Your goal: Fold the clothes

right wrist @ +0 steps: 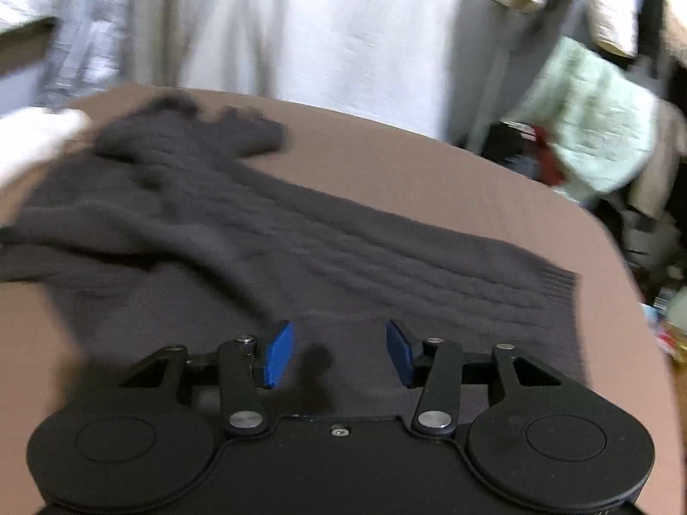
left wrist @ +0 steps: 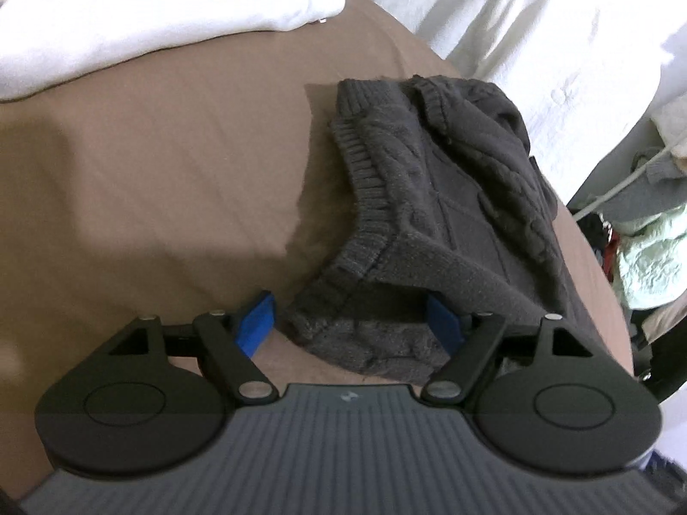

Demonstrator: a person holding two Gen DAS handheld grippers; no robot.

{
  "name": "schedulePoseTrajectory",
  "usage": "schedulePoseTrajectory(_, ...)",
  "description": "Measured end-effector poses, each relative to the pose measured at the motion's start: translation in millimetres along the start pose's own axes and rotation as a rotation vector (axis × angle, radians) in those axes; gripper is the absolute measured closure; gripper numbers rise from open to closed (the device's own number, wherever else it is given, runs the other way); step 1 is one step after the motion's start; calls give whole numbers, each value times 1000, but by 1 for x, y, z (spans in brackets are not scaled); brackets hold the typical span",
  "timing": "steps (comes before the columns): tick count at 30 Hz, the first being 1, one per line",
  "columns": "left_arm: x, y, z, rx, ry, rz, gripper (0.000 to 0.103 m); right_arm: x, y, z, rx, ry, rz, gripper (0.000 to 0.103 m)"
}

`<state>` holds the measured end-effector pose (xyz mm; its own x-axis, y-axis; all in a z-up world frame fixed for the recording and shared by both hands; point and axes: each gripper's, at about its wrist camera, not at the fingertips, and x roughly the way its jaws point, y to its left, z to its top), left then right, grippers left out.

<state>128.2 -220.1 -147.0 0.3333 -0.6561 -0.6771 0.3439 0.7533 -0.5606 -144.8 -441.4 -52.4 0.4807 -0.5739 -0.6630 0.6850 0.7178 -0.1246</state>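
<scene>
The dark sweater (left wrist: 433,197) lies partly bunched on the brown bed (left wrist: 150,180), not yet neatly folded. Left gripper (left wrist: 350,324) straddles a sleeve end, fingers apart; right gripper (right wrist: 339,354) hovers over it, fingers apart, empty.

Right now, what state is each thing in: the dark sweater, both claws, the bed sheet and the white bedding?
Dark grey cable-knit sweater: partly folded, bunched, lying on the sheet.
Left claw: open, blue pads either side of a sweater fold, left pad clear of it.
Right claw: open over the sweater, nothing gripped.
Brown bed sheet: spread flat.
White bedding: heaped at the sheet's far edge.
</scene>
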Motion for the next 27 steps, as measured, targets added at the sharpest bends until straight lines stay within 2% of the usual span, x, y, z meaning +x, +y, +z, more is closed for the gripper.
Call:
schedulePoseTrajectory(2, -2, -1, 0, -36, -7, 18, 25, -8, 10, -4, 40, 10, 139, 39)
schedulePoseTrajectory(4, -3, -5, -1, -46, -13, 20, 17, -17, 16, -13, 119, 31, 313, 13)
schedulePoseTrajectory(5, -3, -7, -2, -33, -13, 19, 16, -13, 24, -18, 139, 63, 406, 8)
schedulePoseTrajectory(6, -1, -8, -2, -17, -11, 24, 16, -8, 32, -24, 121, 90, 439, 8)
schedulePoseTrajectory(7, 0, -10, -3, 5, -12, 35, 20, -2, 42, -30, 71, 119, 425, 8)
schedulePoseTrajectory(8, 1, -11, -4, 31, -16, 53, 25, 7, 54, -36, -16, 148, 350, 12)
schedulePoseTrajectory(9, 1, -13, -5, 65, -21, 80, 47, 12, 58, -39, -78, 156, 271, 33)
schedulePoseTrajectory(10, 1, -16, -5, 104, -18, 120, 61, 16, 61, -42, -137, 163, 191, 67)
schedulePoseTrajectory(11, 2, -17, -4, 121, -6, 145, 65, 13, 58, -41, -168, 140, 171, 82)
schedulePoseTrajectory(13, 2, -14, -3, 107, 10, 155, 65, -1, 52, -29, -242, 53, 120, 87)
schedulePoseTrajectory(15, 2, -10, -1, 78, 10, 142, 65, -12, 45, -13, -302, 7, 39, 88)
schedulePoseTrajectory(18, 4, -9, -1, 69, 9, 138, 66, -30, 29, 9, -312, -74, -32, 88)
schedulePoseTrajectory(20, 4, -11, -2, 78, 5, 146, 66, -22, 22, 16, -393, -136, -148, 88)
schedulePoseTrajectory(21, 5, -13, -3, 90, 4, 153, 66, -18, 19, 20, -435, -167, -206, 86)
schedulePoseTrajectory(22, 5, -15, -4, 101, 2, 161, 64, -10, 15, 18, -467, -152, -253, 74)
schedulePoseTrajectory(23, 5, -16, -5, 111, 1, 166, 65, 6, 10, 18, -485, -74, -274, 68)
schedulePoseTrajectory(24, 5, -18, -5, 120, 1, 169, 62, 13, 6, 17, -466, -19, -269, 64)
schedulePoseTrajectory(25, 5, -19, -6, 121, 0, 169, 61, 13, 4, 14, -421, -7, -246, 61)
schedulePoseTrajectory(26, 5, -20, -6, 117, -1, 165, 59, 4, 2, 8, -360, -25, -166, 60)
schedulePoseTrajectory(27, 5, -19, -6, 104, -2, 150, 48, -4, 2, 3, -322, -39, -80, 56)
